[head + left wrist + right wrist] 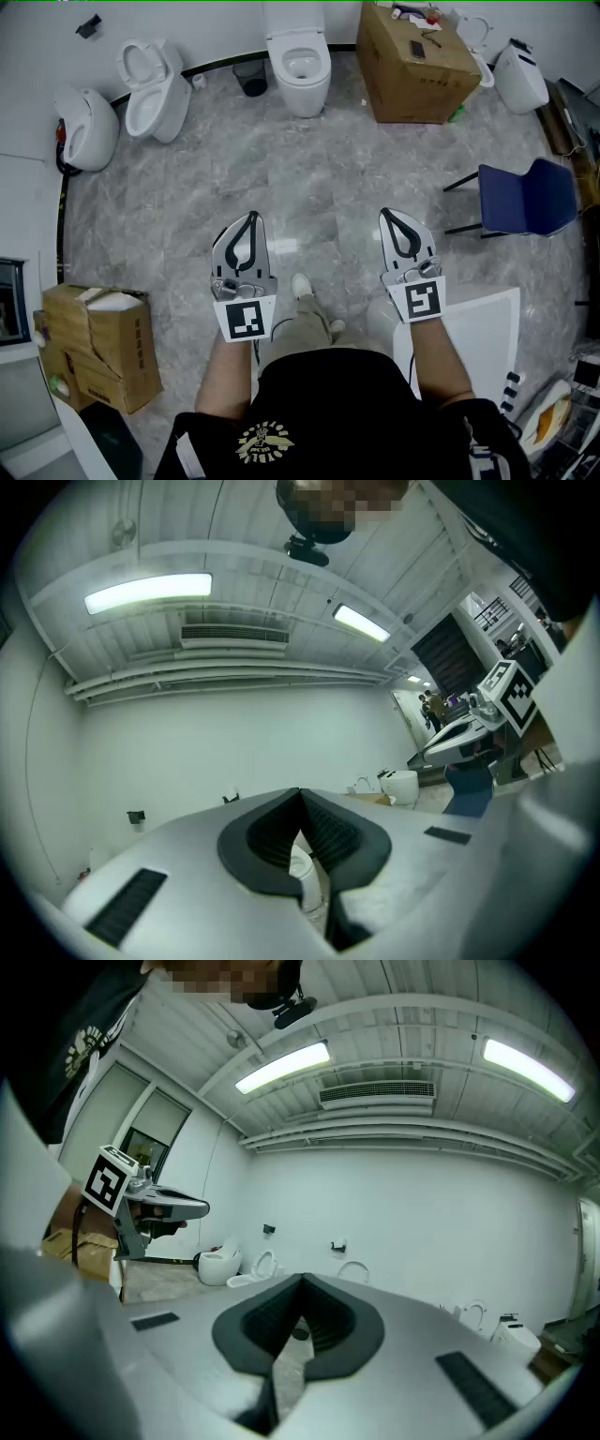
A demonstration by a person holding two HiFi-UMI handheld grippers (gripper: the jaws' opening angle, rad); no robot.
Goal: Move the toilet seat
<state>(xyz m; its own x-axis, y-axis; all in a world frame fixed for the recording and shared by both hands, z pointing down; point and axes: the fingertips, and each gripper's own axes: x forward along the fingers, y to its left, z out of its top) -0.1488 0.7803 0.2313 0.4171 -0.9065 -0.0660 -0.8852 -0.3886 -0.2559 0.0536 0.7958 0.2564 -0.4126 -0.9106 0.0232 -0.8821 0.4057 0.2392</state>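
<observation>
Toilet seat (279,62) lies on the white toilet (302,98) against the far wall, straight ahead of me across the grey floor (309,169) and well apart from my 2 grippers. A dark bin (251,80) stands just to its left and a cardboard box (412,61) to its right. Another toilet (150,94) stands further left. My left gripper (251,217) and right gripper (385,215) point level, side by side, both clenched on nothing.
</observation>
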